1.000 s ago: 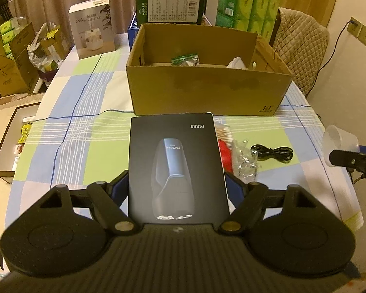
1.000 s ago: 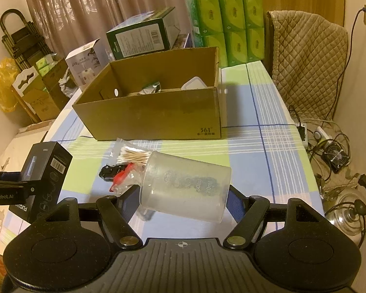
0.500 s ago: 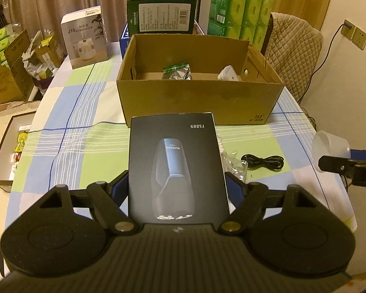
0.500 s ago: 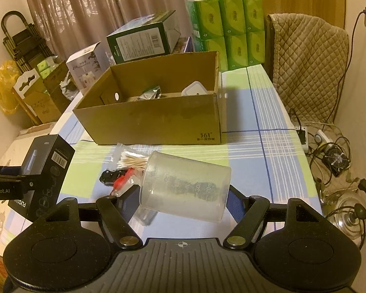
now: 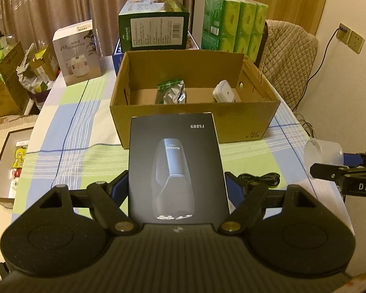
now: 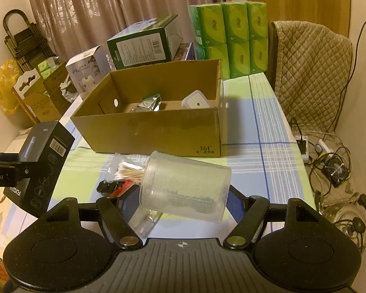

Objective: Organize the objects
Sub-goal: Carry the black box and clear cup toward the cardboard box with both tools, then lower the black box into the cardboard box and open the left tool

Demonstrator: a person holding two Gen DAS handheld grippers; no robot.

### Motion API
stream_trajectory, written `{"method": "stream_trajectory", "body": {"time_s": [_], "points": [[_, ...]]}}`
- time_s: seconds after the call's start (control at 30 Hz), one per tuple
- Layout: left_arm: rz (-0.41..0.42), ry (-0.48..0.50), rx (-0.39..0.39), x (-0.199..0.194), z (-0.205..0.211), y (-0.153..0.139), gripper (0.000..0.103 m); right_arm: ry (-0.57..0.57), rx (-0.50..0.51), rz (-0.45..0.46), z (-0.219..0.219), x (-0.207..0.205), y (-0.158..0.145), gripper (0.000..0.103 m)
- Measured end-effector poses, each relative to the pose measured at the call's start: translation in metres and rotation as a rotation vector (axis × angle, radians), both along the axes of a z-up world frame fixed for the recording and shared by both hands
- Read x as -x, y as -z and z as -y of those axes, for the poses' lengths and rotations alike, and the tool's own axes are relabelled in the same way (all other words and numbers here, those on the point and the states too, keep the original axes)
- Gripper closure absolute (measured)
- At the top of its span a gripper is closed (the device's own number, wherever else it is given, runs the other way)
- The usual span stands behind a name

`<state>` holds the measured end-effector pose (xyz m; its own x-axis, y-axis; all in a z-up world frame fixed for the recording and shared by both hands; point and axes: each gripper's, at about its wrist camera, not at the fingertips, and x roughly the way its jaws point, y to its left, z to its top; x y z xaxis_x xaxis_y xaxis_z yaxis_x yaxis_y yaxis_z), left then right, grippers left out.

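Observation:
My left gripper (image 5: 177,185) is shut on a black shaver box (image 5: 175,168), held above the checked tablecloth in front of the open cardboard box (image 5: 195,119). The same black shaver box (image 6: 40,163) shows at the left edge of the right wrist view. My right gripper (image 6: 180,200) is shut on a clear plastic measuring cup (image 6: 185,185) lying on its side; that measuring cup (image 5: 323,157) appears at the right of the left wrist view. Inside the cardboard box (image 6: 153,131) lie a foil packet (image 5: 170,91) and a small white container (image 5: 225,94).
On the cloth lie a bag of cotton swabs (image 6: 128,168), a red-and-black item (image 6: 113,186) and a black cable (image 5: 258,178). Behind the box stand a green carton (image 5: 153,30), tissue packs (image 5: 234,28) and a white humidifier box (image 5: 76,52). A quilted chair (image 6: 312,73) stands right.
The left gripper has risen with the shaver box, so more of the cardboard box's inside shows. The right gripper and cup have barely moved.

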<state>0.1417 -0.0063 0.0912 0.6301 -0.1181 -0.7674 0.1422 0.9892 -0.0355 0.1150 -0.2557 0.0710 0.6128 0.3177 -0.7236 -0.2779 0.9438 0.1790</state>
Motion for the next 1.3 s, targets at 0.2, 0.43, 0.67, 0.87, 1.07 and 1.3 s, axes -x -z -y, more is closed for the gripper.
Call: {"method": "stream_trajectory", "body": {"time_s": [0.2, 0.43, 0.67, 0.87, 1.07, 1.3], "points": [[0.014, 0.013, -0.008, -0.016, 0.0, -0.009, 0.026, -0.012, 0.018, 0.014, -0.003, -0.014, -0.003, 0.032], [0.033, 0.023, -0.009, -0.039, -0.002, -0.022, 0.026, -0.023, 0.032, 0.026, -0.007, -0.037, -0.007, 0.032], [0.053, 0.02, -0.013, -0.078, -0.011, -0.038, 0.026, -0.052, 0.044, 0.051, -0.019, -0.074, -0.021, 0.032], [0.061, 0.014, -0.029, -0.119, -0.012, -0.043, 0.026, -0.09, 0.052, 0.074, -0.037, -0.113, -0.033, 0.032], [0.053, 0.015, -0.039, -0.154, -0.012, -0.037, 0.026, -0.106, 0.06, 0.07, -0.051, -0.148, -0.031, 0.032], [0.046, 0.024, -0.044, -0.181, -0.01, -0.027, 0.026, -0.11, 0.07, 0.041, -0.059, -0.174, -0.009, 0.032]]}}
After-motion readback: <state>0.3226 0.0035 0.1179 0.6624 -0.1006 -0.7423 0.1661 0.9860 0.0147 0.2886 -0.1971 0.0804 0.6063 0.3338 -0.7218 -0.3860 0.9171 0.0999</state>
